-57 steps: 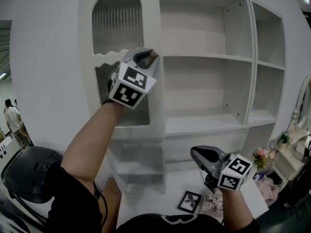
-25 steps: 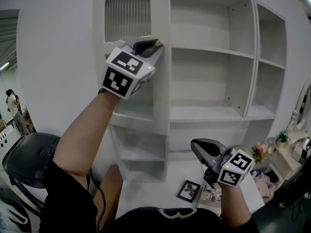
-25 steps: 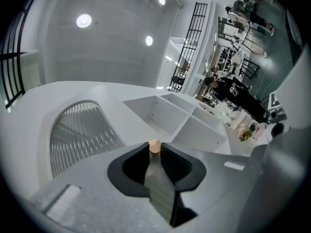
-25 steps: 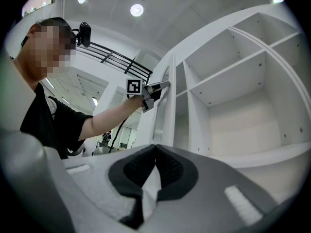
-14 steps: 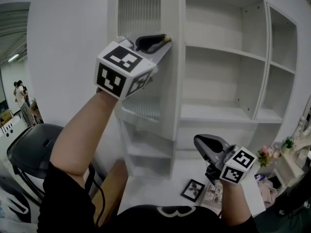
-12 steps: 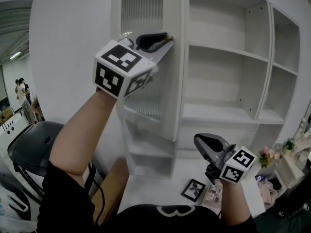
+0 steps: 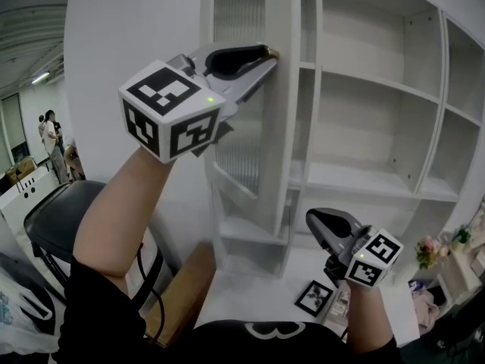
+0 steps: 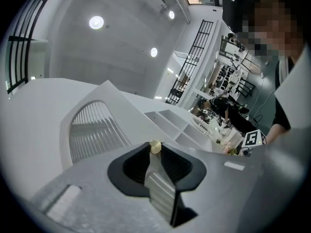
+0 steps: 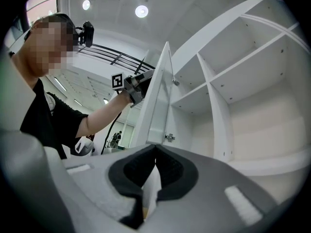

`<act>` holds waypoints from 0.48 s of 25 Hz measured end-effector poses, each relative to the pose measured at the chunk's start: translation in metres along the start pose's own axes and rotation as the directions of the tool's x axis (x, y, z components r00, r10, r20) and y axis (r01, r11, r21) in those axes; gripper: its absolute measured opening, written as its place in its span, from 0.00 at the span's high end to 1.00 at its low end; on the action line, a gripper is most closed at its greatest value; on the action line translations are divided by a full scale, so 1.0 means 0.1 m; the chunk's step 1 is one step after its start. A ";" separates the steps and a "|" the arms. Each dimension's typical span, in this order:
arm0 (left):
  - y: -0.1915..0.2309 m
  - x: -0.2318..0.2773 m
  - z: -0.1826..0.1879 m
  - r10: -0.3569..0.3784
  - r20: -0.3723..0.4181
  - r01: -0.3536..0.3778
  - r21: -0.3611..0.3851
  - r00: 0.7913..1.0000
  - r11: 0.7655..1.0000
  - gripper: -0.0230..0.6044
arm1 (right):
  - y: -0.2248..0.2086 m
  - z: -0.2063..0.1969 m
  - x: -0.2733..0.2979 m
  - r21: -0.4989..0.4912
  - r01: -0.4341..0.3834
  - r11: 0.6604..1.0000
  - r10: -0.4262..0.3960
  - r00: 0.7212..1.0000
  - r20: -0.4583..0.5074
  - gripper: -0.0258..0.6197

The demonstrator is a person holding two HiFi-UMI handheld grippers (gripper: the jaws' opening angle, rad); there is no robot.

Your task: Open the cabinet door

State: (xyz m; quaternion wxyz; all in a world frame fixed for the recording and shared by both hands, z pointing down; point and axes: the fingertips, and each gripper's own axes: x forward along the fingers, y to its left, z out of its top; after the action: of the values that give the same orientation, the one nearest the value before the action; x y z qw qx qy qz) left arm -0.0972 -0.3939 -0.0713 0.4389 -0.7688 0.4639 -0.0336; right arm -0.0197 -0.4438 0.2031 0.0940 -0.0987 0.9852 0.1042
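The left gripper has its jaws clenched on the small brass knob of the cabinet door, which stands ajar from the white shelving. Lower right, the right gripper has its jaws pressed together, empty.

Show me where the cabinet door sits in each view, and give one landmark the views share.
Head view: the cabinet door stands at centre, nearly edge-on, its knob pinched by the left gripper.
Left gripper view: left of centre, its arched ribbed panel facing the camera.
Right gripper view: upper centre, a tilted white slab.
Shared landmark: the open white shelves beside the door.
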 end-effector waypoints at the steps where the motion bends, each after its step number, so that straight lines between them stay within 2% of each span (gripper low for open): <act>1: 0.01 -0.07 0.02 -0.003 0.004 0.002 0.001 1.000 1.000 0.84 | 0.03 -0.01 0.03 0.002 -0.005 1.000 0.005 1.000 0.000 0.96; 12: 0.24 -0.75 0.19 -0.034 0.014 0.034 0.005 0.999 0.999 0.83 | 0.52 -0.06 0.51 0.017 -0.076 0.997 0.076 0.997 0.007 0.96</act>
State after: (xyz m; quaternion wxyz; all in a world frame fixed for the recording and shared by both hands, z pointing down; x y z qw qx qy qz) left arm -0.1477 -0.3305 -0.0727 0.4435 -0.7757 0.4474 -0.0369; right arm -0.0808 -0.4037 0.2079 0.0942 -0.0601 0.9887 0.0998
